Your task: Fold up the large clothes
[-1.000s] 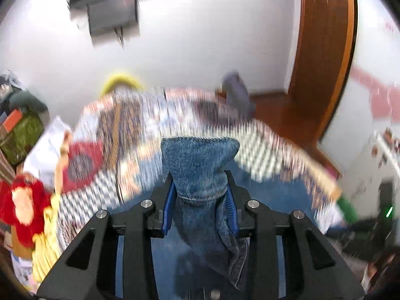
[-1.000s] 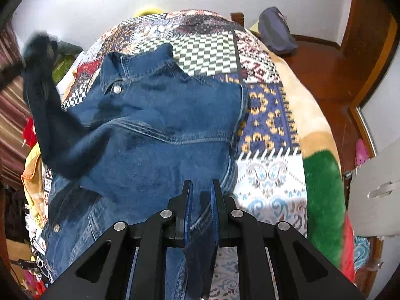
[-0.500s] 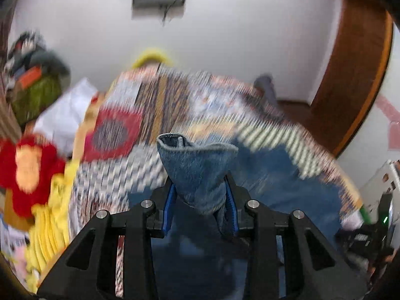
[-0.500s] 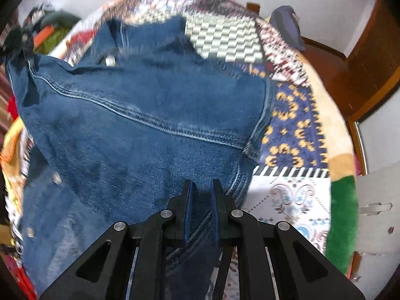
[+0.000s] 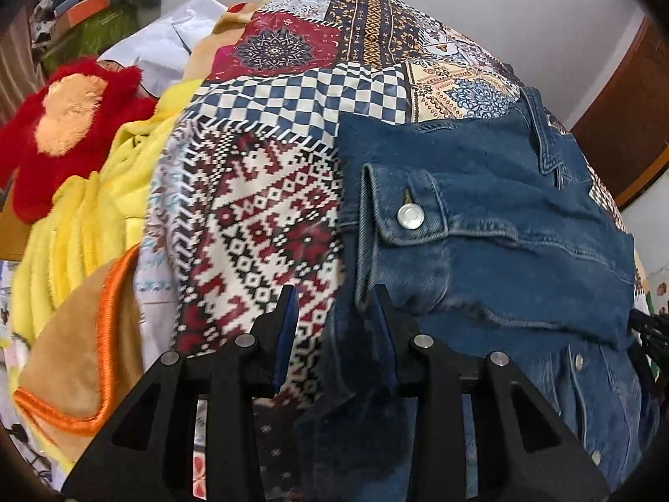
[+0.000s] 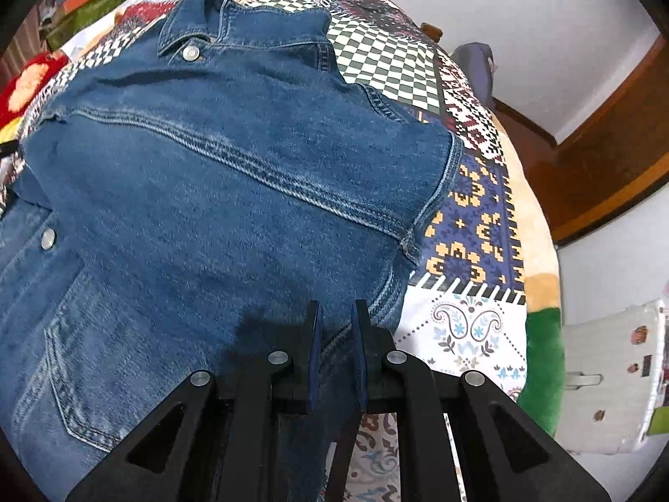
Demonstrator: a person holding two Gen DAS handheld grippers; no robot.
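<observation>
Left wrist: left gripper (image 5: 334,313) spread apart — right gripper (image 6: 336,330) seemingly pinching denim jacket (image 6: 217,192).

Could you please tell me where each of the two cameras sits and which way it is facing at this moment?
Left wrist: behind the left tool, looking forward and down over the denim jacket cuff and patchwork quilt; only its open black fingers show.
Right wrist: behind the right tool, looking across the jacket's folded sleeve toward the collar; its fingers pinch denim.
Shared: jacket, quilt and red plush toy.
</observation>
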